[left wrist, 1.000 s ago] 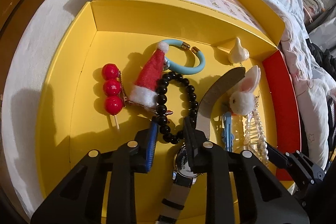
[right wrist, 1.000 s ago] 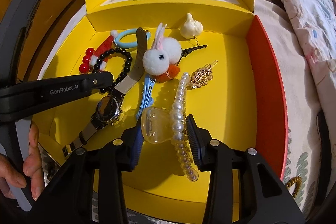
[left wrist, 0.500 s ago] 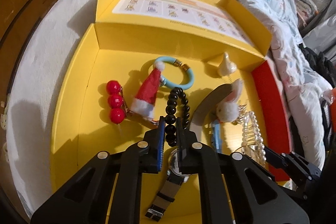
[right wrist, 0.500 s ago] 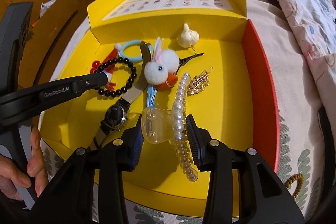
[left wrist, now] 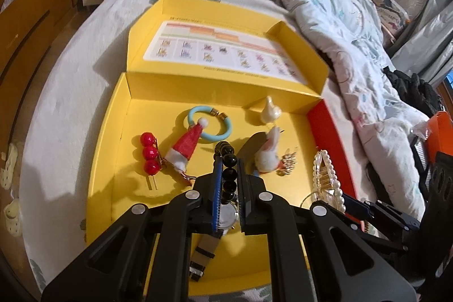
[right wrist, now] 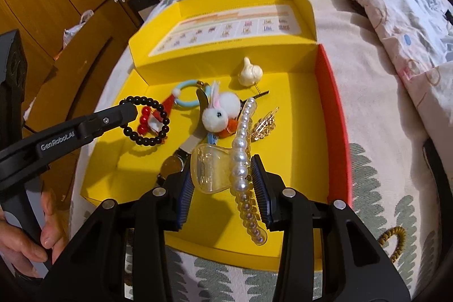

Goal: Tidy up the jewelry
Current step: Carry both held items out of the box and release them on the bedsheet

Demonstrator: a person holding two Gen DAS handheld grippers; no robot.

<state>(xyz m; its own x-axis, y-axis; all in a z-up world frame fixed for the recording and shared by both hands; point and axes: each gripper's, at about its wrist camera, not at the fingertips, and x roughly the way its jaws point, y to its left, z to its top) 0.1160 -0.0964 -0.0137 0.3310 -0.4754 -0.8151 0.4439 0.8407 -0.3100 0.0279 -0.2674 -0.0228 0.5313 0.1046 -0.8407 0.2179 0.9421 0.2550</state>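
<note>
Across the floor of the open yellow cardboard box (right wrist: 141, 183), resting on a bed, the lot is catalogued from the right wrist view. At nine o'clock: black round-bead elastic bracelet (right wrist: 147, 122), pinched at its upper edge by the closed left gripper (left wrist: 228, 177) and hanging clear of the box floor. At six o'clock: clear plastic claw hair clip edged with a row of white pearls (right wrist: 223, 169), clamped between the pads of the right gripper (right wrist: 223, 186) and also raised. Near centre: white pom-pom rabbit hair clip (right wrist: 219, 112), lying over a grey-strapped wristwatch (right wrist: 172, 164); just beside it at three o'clock, a small gold-tone hair clip (right wrist: 264, 125). At twelve o'clock: cream garlic-shaped charm (right wrist: 249, 71) against the back wall. At ten to eleven o'clock: light blue hair tie with gold ends (right wrist: 187, 94), red felt Santa-hat clip (left wrist: 185, 149), and a stick of three red beads (left wrist: 149, 156). Step judged in hand: both selected pieces lifted out of the loose pile. Next move calls for carrying each clear of the rabbit clip and watch, then setting it down in a place of its own; the destinations cannot be told.
</note>
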